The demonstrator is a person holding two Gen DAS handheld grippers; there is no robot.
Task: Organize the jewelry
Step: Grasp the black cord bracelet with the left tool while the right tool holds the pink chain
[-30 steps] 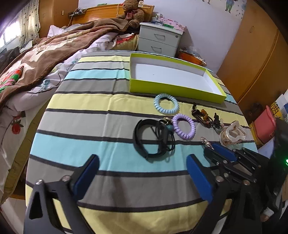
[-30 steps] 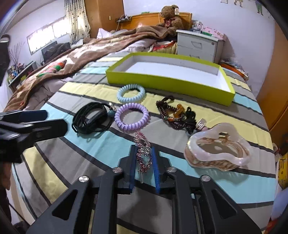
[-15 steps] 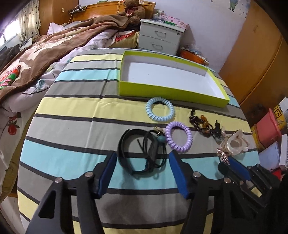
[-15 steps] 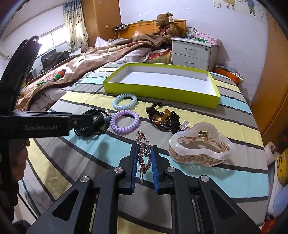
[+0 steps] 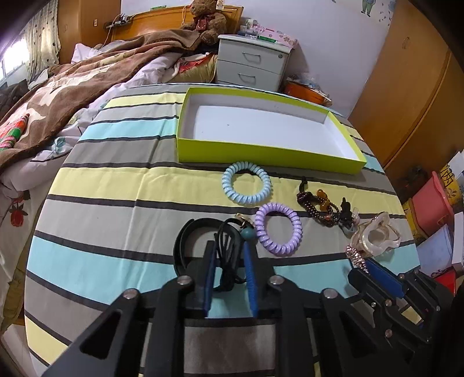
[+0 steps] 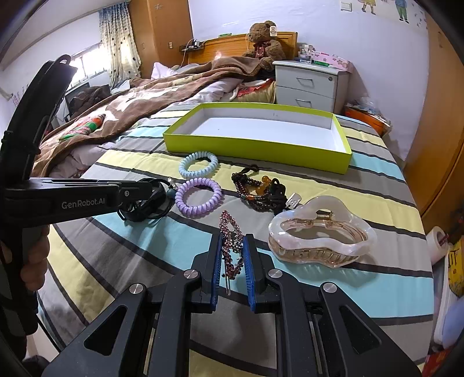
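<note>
The jaws of my left gripper [image 5: 228,245] are closing, and its blue pads are against a bundle of black cord necklace [image 5: 226,232] with a teal bead on the striped cloth. My right gripper [image 6: 232,240] is shut on a rhinestone hair clip [image 6: 230,229], low over the cloth. An empty lime-green box [image 5: 261,153] lies at the far side. Between the box and the grippers lie a blue coil hair tie [image 5: 246,200], a purple coil hair tie [image 5: 261,232], a dark bead bracelet [image 5: 319,208] and a clear pink claw clip [image 6: 356,229].
A bed with a brown blanket [image 5: 72,87] lies to the left of the striped table [image 5: 116,185]. A white nightstand [image 5: 252,66] and a teddy bear [image 5: 206,20] are behind it. A wooden wardrobe [image 5: 406,87] and coloured bins [image 5: 432,203] stand on the right.
My left gripper moved forward over the black cord and its jaws went from wide open to closed around it. The right gripper kept its hold on the hair clip.
</note>
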